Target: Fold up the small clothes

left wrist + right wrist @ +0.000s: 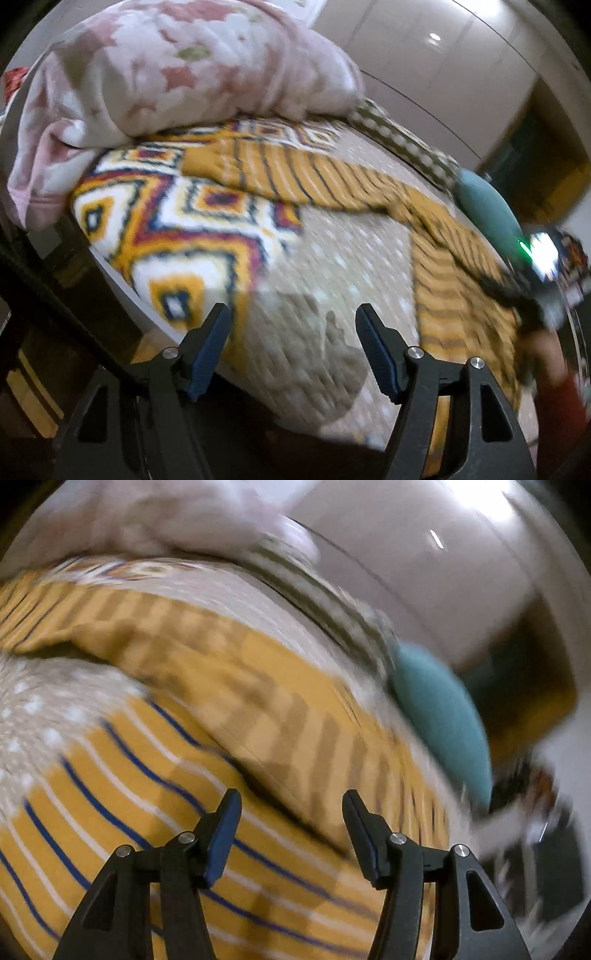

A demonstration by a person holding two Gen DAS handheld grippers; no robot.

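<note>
A mustard-yellow garment point(369, 184) with blue and white stripes lies spread on a grey dotted bed cover point(332, 266). In the left wrist view my left gripper point(293, 319) stands open above bare cover, left of the garment, nothing between its fingers. At that view's right edge the other gripper point(535, 291) shows blurred over the garment, held by a hand in a red sleeve. In the right wrist view my right gripper point(291, 805) hovers open just over the striped garment point(155, 782), beside a raised fold point(280, 716); its pads hold nothing.
A pink floral blanket point(166, 70) is heaped at the bed's far end on a patterned rug-like throw point(177, 221). A teal cushion point(484, 206) point(443, 720) lies at the far bed edge by a checked strip point(402, 144). The bed's near-left edge drops to a dark floor.
</note>
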